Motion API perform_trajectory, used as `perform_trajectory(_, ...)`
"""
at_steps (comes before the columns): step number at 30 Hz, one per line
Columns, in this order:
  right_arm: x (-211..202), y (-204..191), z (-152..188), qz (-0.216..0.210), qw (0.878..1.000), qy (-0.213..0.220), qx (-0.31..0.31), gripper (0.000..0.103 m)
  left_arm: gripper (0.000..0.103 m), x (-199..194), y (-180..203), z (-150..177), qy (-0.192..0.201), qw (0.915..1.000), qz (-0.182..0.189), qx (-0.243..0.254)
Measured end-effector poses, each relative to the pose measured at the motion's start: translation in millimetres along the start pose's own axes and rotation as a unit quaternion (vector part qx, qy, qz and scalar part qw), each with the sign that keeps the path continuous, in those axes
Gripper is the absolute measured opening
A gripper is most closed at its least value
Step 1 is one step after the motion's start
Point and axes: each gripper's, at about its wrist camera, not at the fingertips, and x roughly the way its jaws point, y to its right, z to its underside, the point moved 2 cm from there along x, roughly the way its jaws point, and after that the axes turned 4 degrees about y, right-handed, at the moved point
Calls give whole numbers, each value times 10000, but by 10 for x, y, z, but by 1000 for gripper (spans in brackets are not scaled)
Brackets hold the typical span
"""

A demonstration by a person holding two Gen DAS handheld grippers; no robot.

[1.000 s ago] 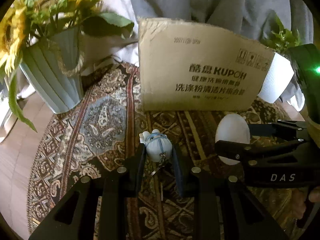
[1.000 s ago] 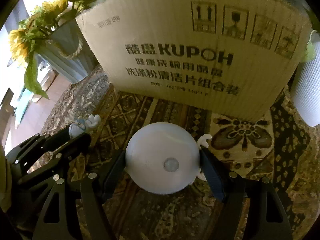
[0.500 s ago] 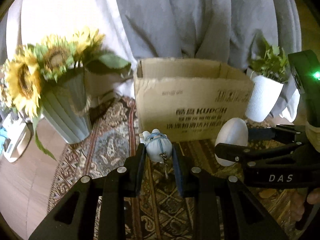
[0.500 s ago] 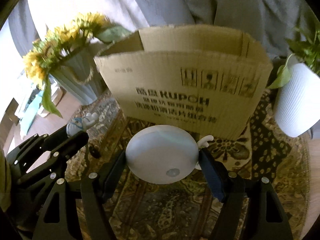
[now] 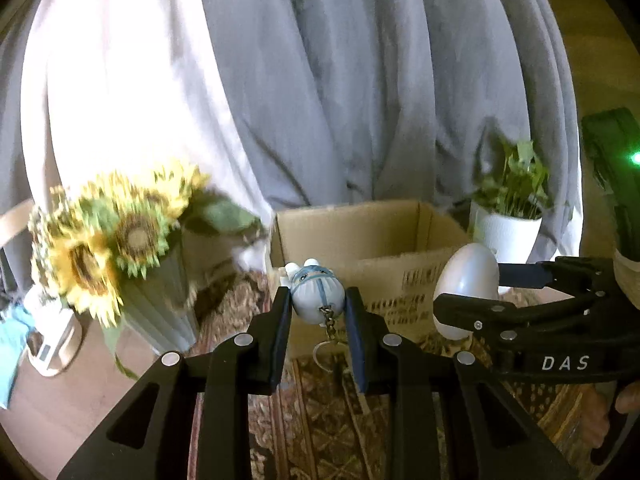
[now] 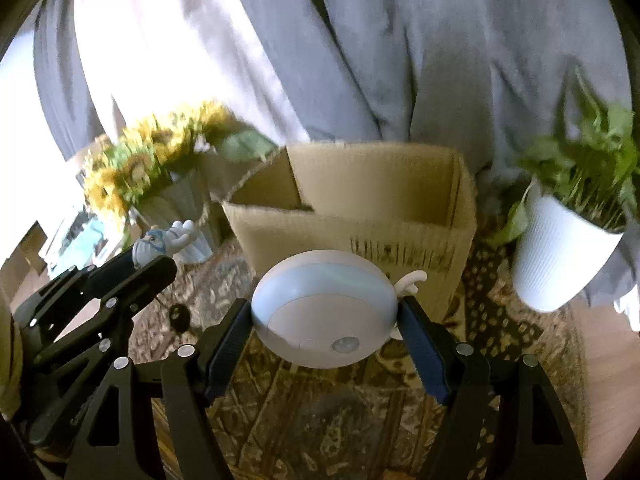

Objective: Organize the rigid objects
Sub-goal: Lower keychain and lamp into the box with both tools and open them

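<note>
My left gripper (image 5: 318, 306) is shut on a small pale-blue toy figure keychain (image 5: 316, 294), its chain and ring hanging below, held in the air in front of the open cardboard box (image 5: 372, 236). My right gripper (image 6: 324, 312) is shut on a round white sensor lamp (image 6: 324, 304) with a small white hook at its right side, also raised just before the box (image 6: 360, 236). The lamp (image 5: 468, 280) and right gripper show at the right of the left wrist view. The toy (image 6: 160, 242) and left gripper show at the left of the right wrist view.
A ribbed vase of sunflowers (image 5: 160, 300) stands left of the box. A white pot with a green plant (image 6: 560, 264) stands right of it. All rest on a patterned round rug (image 6: 320, 412). Grey curtains (image 5: 360, 80) hang behind. Wooden floor lies around the rug.
Both grippers have risen with their objects. The box front, which filled the views, now sits lower and its open top and inside show.
</note>
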Motion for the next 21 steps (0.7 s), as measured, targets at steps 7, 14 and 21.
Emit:
perform_trajectory(7,-201,-21,-262,52,9988,474,-71,75,27,-52,-19,-306,396,9991,-43,120)
perform_trajectory(14,-300,-24,-465,93,9968,781,-120,75,27,-36,-24,-530,654,9978,-22,135)
perform_trajectory(21,-290,22,-634,179,9948,983,-190,75,27,112,-32,-671,695,9975,36,134)
